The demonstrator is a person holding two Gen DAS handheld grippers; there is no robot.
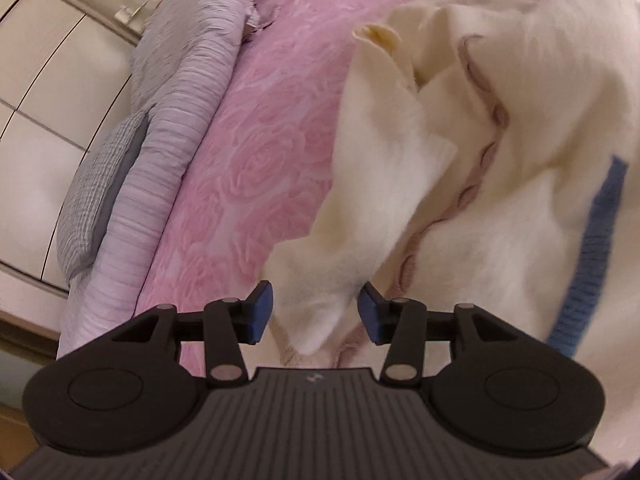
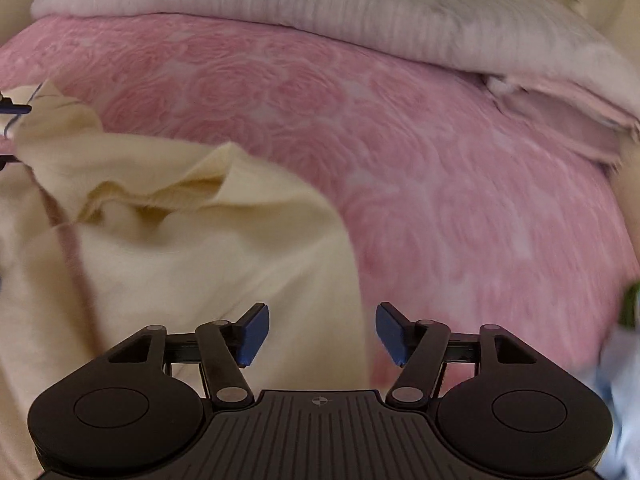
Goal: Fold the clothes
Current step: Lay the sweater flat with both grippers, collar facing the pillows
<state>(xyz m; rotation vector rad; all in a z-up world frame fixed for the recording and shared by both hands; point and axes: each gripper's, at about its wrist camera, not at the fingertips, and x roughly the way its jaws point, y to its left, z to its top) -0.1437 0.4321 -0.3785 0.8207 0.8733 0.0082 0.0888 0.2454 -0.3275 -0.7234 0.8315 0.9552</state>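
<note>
A cream garment (image 1: 500, 160) lies crumpled on a pink rose-patterned blanket (image 1: 248, 160); it carries a blue knitted stripe (image 1: 592, 248) and a dusty-pink trim line (image 1: 486, 152). My left gripper (image 1: 316, 314) is open just above it. A pointed fold of the cream cloth sits between the blue pads (image 1: 260, 312), which do not press on it. In the right wrist view the same garment (image 2: 180, 260) fills the left half. My right gripper (image 2: 322, 334) is open over the garment's right edge, where the cloth meets the blanket (image 2: 440, 180). Nothing is held.
A lilac ribbed quilt (image 1: 176, 100) is bunched along the blanket's far side (image 2: 280, 12), with a grey checked pillow (image 1: 92, 192) beside it. Cream cabinet fronts (image 1: 40, 80) stand beyond. A pale blue cloth (image 2: 616, 400) and something green (image 2: 630, 304) lie at the right edge.
</note>
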